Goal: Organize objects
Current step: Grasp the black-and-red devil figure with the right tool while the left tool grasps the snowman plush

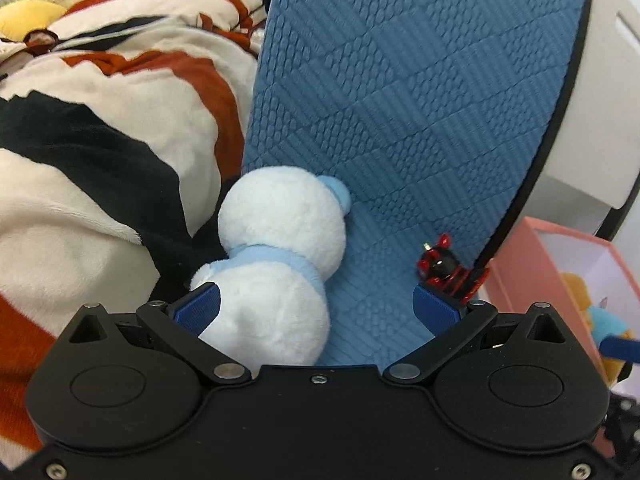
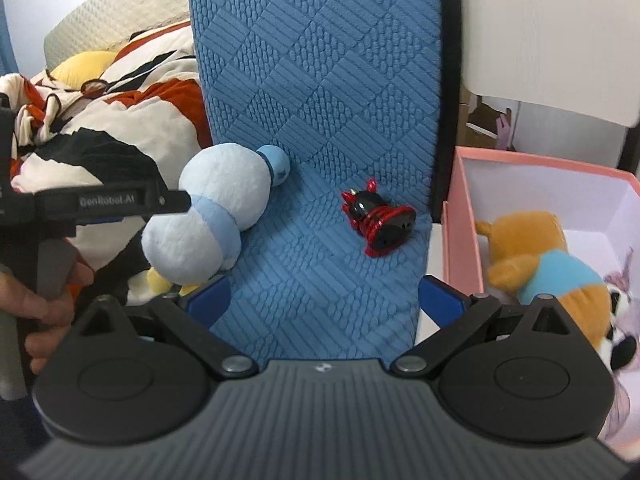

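A white and light-blue plush toy (image 1: pixel 276 248) lies on the left edge of a blue textured mattress (image 1: pixel 420 100). My left gripper (image 1: pixel 316 304) is open, its left finger (image 1: pixel 200 308) against the plush body, the plush partly between the jaws. In the right wrist view the plush (image 2: pixel 212 216) lies left of centre, with the left gripper (image 2: pixel 120 202) reaching it from the left. A small red and black figurine (image 2: pixel 376 220) lies on its side on the mattress (image 2: pixel 320 80); it also shows in the left wrist view (image 1: pixel 444 268). My right gripper (image 2: pixel 324 300) is open and empty above the mattress.
A pink box (image 2: pixel 460 220) on the right holds an orange plush in a blue shirt (image 2: pixel 544 264) and other soft toys. A white, orange and black blanket (image 1: pixel 100 140) is heaped on the left. A white cabinet (image 1: pixel 600 100) stands behind the mattress.
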`<action>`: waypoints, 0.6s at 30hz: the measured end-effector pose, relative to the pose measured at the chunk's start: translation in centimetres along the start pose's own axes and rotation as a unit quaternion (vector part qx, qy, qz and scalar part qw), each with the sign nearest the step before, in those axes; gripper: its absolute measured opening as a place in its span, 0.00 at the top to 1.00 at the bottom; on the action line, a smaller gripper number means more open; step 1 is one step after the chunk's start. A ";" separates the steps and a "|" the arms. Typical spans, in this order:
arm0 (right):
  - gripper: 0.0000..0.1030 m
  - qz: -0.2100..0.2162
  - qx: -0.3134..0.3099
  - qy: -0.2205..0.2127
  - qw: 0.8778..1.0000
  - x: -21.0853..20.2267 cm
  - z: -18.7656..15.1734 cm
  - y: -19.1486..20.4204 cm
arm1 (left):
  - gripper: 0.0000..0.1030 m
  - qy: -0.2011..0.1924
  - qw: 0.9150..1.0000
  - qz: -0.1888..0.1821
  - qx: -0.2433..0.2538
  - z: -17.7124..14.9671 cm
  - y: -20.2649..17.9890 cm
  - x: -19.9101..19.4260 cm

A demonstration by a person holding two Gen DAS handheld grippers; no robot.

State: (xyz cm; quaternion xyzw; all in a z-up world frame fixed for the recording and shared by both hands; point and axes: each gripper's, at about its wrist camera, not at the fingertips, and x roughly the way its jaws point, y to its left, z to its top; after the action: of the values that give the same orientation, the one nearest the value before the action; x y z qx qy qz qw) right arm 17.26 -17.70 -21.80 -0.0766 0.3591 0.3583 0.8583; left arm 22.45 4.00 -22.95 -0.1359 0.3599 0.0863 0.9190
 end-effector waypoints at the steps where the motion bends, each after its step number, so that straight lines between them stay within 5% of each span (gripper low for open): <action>1: 0.01 -0.001 -0.006 0.001 1.000 0.5 0.3 0.1 | 0.00 0.002 1.000 0.001 -0.001 0.2 0.2 0.4; 11: 0.01 -0.005 -0.044 0.032 0.998 5.3 4.2 0.2 | 0.00 0.032 0.997 -0.037 -0.057 2.1 3.2 3.7; 18: 0.01 -0.009 -0.047 0.062 0.997 10.6 6.8 -0.7 | 0.00 0.066 0.996 -0.025 -0.056 2.3 3.5 5.8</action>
State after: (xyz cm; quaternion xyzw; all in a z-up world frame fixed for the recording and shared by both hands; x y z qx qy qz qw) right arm 26.64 -9.63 -24.03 -0.1425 0.3939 0.3614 0.8330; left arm 27.27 8.34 -25.99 -0.2018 0.4105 0.0748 0.8861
